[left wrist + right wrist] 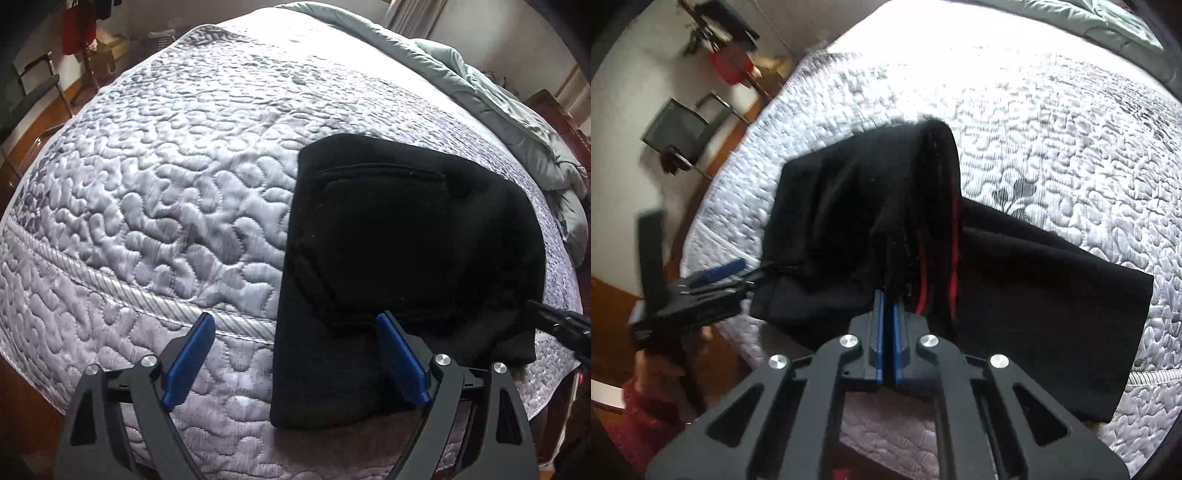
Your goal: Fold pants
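Bed (1052, 122): right tool (888, 295) pinching pants (849, 206).

both wrist views steeply down, close, sharing pants (406, 240)

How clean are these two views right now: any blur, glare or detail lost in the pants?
Left wrist view: mostly sharp, slight smear on the quilt; the pants read near-solid black, only a pocket seam showing. Right wrist view: the left gripper and chair are motion-blurred, the quilt's far part is blown out white. Both views bend with fisheye distortion.
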### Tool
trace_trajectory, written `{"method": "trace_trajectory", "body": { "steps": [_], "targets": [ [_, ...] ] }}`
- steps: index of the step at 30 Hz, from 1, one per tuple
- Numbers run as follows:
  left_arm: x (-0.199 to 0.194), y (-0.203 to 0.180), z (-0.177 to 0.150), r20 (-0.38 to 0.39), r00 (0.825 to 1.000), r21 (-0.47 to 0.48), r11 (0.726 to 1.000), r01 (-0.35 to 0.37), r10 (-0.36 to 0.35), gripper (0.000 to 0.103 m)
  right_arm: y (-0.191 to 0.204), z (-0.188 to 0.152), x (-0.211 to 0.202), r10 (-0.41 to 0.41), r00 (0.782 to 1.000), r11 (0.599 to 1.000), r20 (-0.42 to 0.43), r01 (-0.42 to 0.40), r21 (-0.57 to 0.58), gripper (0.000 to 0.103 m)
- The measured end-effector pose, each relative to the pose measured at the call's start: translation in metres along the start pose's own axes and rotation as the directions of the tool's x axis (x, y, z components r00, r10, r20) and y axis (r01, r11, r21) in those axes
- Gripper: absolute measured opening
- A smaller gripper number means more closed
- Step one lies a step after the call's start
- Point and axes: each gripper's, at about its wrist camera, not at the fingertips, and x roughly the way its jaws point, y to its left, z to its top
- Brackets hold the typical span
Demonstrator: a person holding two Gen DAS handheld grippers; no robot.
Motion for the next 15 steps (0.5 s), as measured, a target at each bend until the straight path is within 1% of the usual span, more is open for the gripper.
{"method": "trace_trajectory", "body": {
  "steps": [1,3,4,6,7,9,10,11,12,13,14,15],
  "targets": [
    [-0.001,-0.004,-0.001,0.008,1.0,0.015,1.0,-0.005,0.005,0.091,-0.005,-0.002,-0.003,0.013,1.0,1.0,-0.002,-0.013,0.014,0.003],
    [0.001,-0.008,-0.002,0.01,1.0,0.037,0.999,-0.015,0.015,0.094,-0.013,-0.006,0.003,-0.011,1.0,1.0,-0.027,0.012,0.026,0.003],
    [0.006,-0.011,-0.003,0.001,1.0,0.048,0.999,-0.019,0.019,0.094,-0.02,-0.01,0.015,-0.04,0.998,0.998,-0.058,0.042,0.035,0.003],
    [0.015,-0.014,-0.007,-0.024,1.0,0.055,0.998,-0.017,0.019,0.095,-0.028,-0.016,0.035,-0.048,0.995,0.997,-0.089,0.054,0.06,0.003],
    [0.018,-0.015,-0.009,-0.027,1.0,0.053,0.999,-0.01,0.012,0.096,-0.032,-0.015,0.042,-0.043,0.995,0.996,-0.086,0.049,0.071,0.003],
    [0.018,-0.012,-0.009,-0.026,1.0,0.035,0.999,0.01,-0.009,0.096,-0.034,-0.014,0.042,-0.031,0.996,0.997,-0.079,0.037,0.074,0.005],
    [0.017,-0.011,-0.009,-0.027,0.999,0.028,0.999,0.019,-0.018,0.096,-0.032,-0.013,0.038,-0.035,0.996,0.997,-0.08,0.04,0.06,0.01],
    [0.016,-0.009,-0.008,-0.028,0.999,0.023,0.999,0.025,-0.025,0.096,-0.029,-0.011,0.032,-0.048,0.996,0.998,-0.074,0.051,0.033,0.024],
    [0.015,-0.008,-0.007,-0.028,0.999,0.019,0.999,0.03,-0.029,0.095,-0.026,-0.01,0.027,-0.061,0.996,0.998,-0.063,0.062,0.022,0.034],
    [0.012,-0.006,-0.008,-0.025,0.999,0.013,0.999,0.038,-0.037,0.095,-0.026,-0.01,0.021,-0.073,0.996,0.997,-0.052,0.074,0.018,0.053],
    [0.009,-0.004,-0.007,-0.02,0.999,0.005,0.999,0.048,-0.048,0.095,-0.026,-0.008,0.014,-0.071,0.997,0.997,-0.037,0.071,0.013,0.062],
    [0.008,-0.002,-0.005,-0.017,0.998,-0.002,0.998,0.059,-0.059,0.095,-0.028,-0.008,0.008,-0.059,0.998,0.998,-0.023,0.059,0.011,0.064]
  ]
}}
